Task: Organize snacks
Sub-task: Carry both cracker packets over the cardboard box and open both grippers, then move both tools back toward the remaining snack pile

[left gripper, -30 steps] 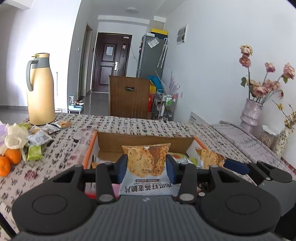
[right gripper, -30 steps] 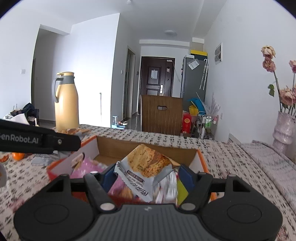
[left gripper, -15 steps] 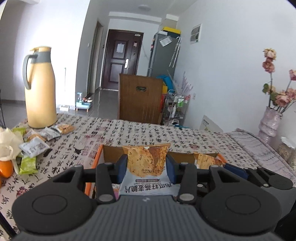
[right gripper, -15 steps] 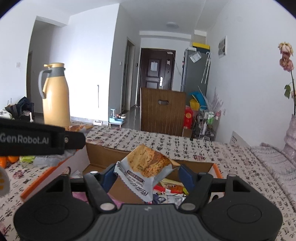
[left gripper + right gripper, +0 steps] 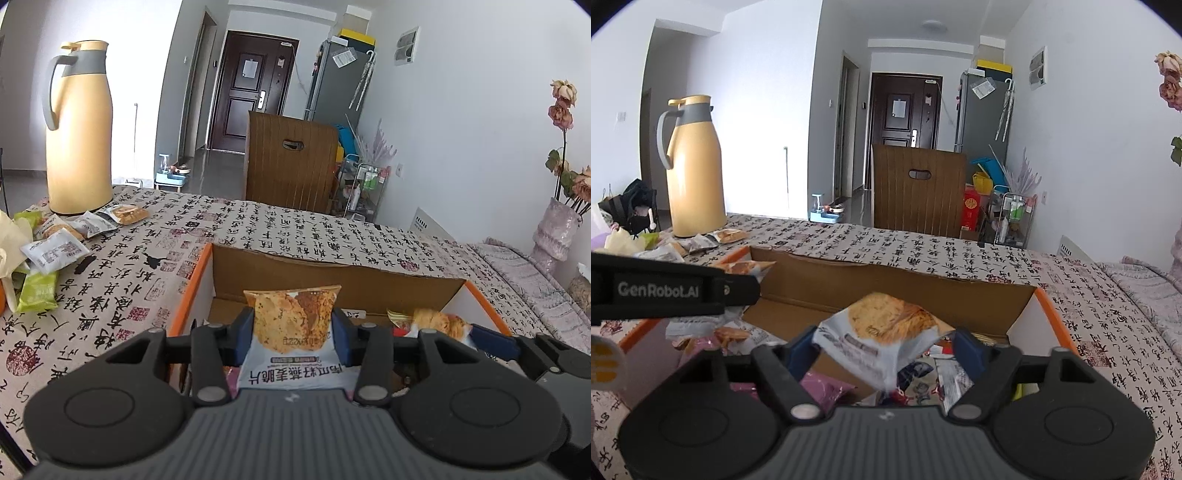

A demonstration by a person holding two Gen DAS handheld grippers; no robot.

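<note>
My left gripper [image 5: 293, 332] is shut on an oat-crisp snack packet [image 5: 293, 334] and holds it upright over the near left part of an orange-edged cardboard box [image 5: 332, 269]. My right gripper [image 5: 882, 350] is shut on a second, crumpled packet of the same kind [image 5: 886, 339], above the box [image 5: 886, 288], which holds several snack packets [image 5: 820, 387]. The left gripper's body [image 5: 665, 291] shows at the left of the right wrist view. The right gripper's packet also shows in the left wrist view [image 5: 439, 319].
Loose snack packets [image 5: 55, 251] lie on the calligraphy tablecloth [image 5: 147, 266] at the left, by a yellow thermos jug [image 5: 79, 129]. A vase of dried flowers [image 5: 557, 232] stands at the far right. A wooden chair [image 5: 291, 162] is behind the table.
Both grippers, each still shut on its packet, have risen and drawn back from the box. The box now sits lower and farther in both views.
</note>
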